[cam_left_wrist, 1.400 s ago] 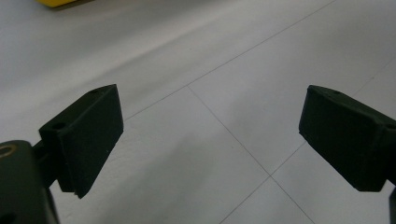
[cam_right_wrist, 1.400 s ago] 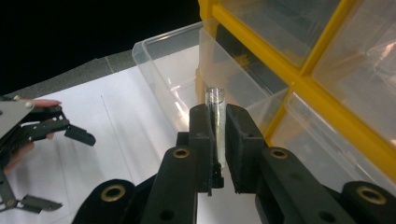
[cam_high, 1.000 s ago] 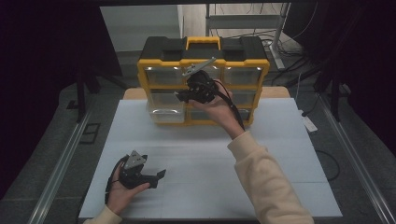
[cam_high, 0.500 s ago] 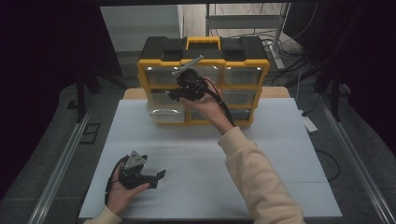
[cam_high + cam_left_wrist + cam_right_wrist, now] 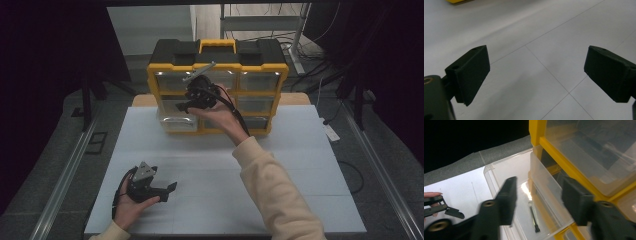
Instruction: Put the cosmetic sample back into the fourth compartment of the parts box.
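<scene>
A yellow and black box of drawers [image 5: 218, 92] stands at the far side of the white table [image 5: 300, 165]. It has clear drawers in its front. 1 clear drawer [image 5: 175, 120] at the low left is pulled out toward the near side.

The right gripper [image 5: 186, 106] is held up in front of the box, just above that pulled-out drawer. Its jaws have just been opening, and now they stand apart with nothing between them. In the right gripper view the open drawer [image 5: 514, 195] lies right under the jaws and a bit past them. A thin dark thing [image 5: 534, 218] lies on the drawer's floor, below the gap between the 2 jaws. It is too small to tell what it is. The jaws are not touching the drawer or the dark thing.

The left gripper [image 5: 167, 192] rests low over the near left part of the table, well apart from the box. Its jaws are spread wide and hold nothing. In the left gripper view the bare white table [image 5: 536, 37] shows between them.
</scene>
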Action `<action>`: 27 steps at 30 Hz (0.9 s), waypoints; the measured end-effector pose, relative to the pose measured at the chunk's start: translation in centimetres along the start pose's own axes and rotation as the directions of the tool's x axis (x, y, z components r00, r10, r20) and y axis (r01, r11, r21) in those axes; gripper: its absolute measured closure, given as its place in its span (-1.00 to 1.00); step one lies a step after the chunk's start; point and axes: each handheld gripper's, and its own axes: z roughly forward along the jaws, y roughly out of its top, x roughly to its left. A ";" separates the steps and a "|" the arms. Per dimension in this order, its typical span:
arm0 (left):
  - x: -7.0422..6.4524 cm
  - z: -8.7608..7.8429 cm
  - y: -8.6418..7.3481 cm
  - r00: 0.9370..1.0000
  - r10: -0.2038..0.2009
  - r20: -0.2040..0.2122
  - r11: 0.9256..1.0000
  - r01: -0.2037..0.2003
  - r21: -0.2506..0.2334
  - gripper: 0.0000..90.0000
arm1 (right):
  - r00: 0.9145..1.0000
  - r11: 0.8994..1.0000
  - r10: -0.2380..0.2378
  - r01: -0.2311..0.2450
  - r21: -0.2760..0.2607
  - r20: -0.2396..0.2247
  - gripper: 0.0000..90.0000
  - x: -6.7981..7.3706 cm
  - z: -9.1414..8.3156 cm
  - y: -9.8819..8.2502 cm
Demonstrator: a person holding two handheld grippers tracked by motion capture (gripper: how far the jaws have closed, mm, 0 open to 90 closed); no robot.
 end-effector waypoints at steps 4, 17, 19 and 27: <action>0.0 -0.1 0.0 1.000 -0.004 -0.001 1.000 0.004 -0.002 -0.84 | 1.000 1.000 0.011 -0.011 -0.003 0.027 -0.31 -0.1 -0.5 -0.2; -0.2 0.0 0.1 1.000 0.001 -0.011 1.000 -0.001 0.000 -0.84 | 0.997 0.994 0.063 -0.058 -0.095 0.053 -0.40 -0.8 -4.5 -3.8; -0.2 0.0 0.2 1.000 0.003 -0.013 1.000 -0.003 -0.004 -0.84 | 0.996 0.992 0.075 -0.069 -0.110 0.052 -0.40 -0.9 -5.8 -5.2; 0.0 -0.1 0.1 1.000 0.003 -0.010 1.000 -0.003 -0.008 -0.84 | 0.988 0.984 0.129 -0.116 -0.135 0.088 -0.41 -0.8 -9.9 -10.9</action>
